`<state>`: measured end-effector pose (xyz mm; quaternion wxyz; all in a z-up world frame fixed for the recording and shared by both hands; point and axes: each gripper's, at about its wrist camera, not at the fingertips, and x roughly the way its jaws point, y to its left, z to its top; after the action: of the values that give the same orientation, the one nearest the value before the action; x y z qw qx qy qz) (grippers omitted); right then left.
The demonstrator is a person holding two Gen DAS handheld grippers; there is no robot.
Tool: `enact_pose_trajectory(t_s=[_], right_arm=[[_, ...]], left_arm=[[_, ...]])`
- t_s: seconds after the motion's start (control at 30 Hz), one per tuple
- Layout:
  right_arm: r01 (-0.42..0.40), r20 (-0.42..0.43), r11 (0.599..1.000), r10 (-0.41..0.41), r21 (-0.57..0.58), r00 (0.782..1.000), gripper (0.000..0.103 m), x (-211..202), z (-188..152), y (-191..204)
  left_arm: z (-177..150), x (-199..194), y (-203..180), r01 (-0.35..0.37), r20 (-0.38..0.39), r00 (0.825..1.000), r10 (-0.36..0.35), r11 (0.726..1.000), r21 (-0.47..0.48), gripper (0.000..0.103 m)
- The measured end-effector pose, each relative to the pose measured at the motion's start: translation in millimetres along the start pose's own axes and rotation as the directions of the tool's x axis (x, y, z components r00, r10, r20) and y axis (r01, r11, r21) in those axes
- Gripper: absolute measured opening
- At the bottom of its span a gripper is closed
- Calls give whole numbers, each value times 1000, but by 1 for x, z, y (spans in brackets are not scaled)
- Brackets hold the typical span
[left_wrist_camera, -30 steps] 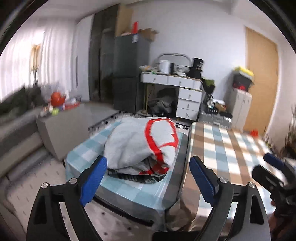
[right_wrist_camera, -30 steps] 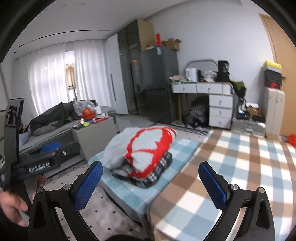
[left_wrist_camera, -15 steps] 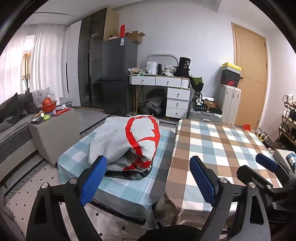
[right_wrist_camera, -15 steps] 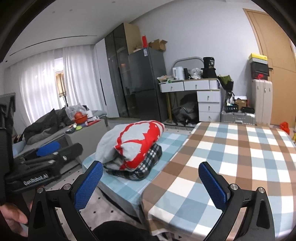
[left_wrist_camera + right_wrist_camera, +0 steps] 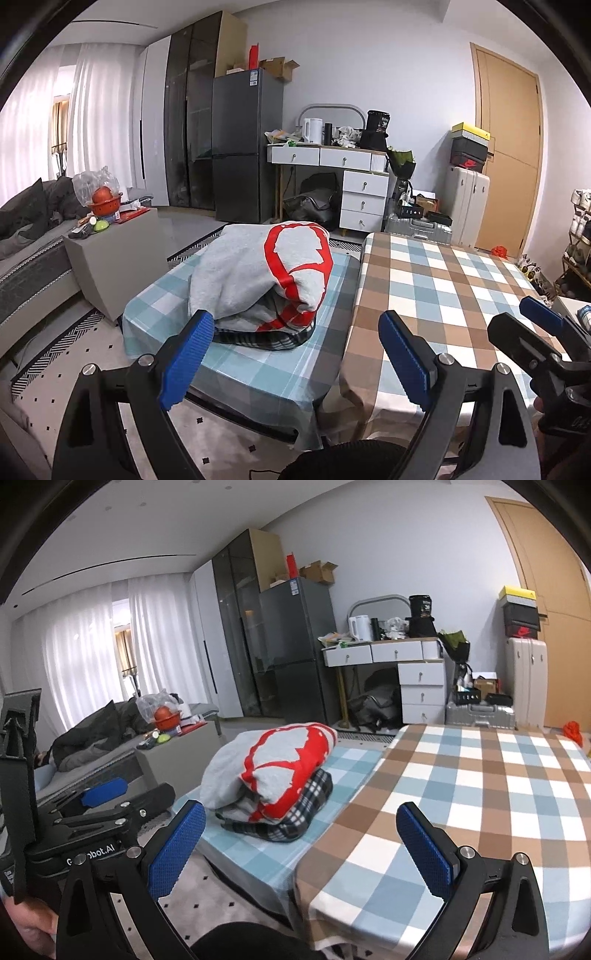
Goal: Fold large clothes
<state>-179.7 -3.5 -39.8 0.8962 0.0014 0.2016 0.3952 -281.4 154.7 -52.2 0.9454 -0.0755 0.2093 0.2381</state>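
We note both claws wide open and empty, left claw and right claw short of the clothes pile on the left bench, pile ahead, left claw nearer, long axis near-to-far.

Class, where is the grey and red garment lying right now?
In both wrist views the grey and red garment lies heaped on a plaid garment, atop the blue-checked low table, left of the brown-checked table.
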Motion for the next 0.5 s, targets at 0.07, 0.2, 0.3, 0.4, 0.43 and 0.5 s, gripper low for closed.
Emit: enact_pose_trajectory(t_s=[0.07,0.2,0.3,0.4,0.43,0.5], right_arm=[[-4,4,1000,4,0,1000,103,-1,0,2],[-8,6,1000,8,-6,1000,103,-1,1,5],[-9,10,1000,9,-7,1000,103,-2,1,7],[-9,10,1000,10,-8,1000,103,-3,1,8],[-10,12,1000,10,-7,1000,103,-3,1,8],[-12,13,1000,12,-2,1000,103,-3,1,8]], left_arm=[[0,-1,0,0,0,1000,0,1000,3,88],[1,-6,1,3,11,1000,-3,1000,2,88],[1,-8,0,1,13,1000,-1,1000,5,88],[1,-9,0,8,11,1000,-8,1000,4,88],[1,-9,0,11,10,1000,-11,1000,4,88],[1,-10,0,10,9,1000,-10,1000,6,88]])
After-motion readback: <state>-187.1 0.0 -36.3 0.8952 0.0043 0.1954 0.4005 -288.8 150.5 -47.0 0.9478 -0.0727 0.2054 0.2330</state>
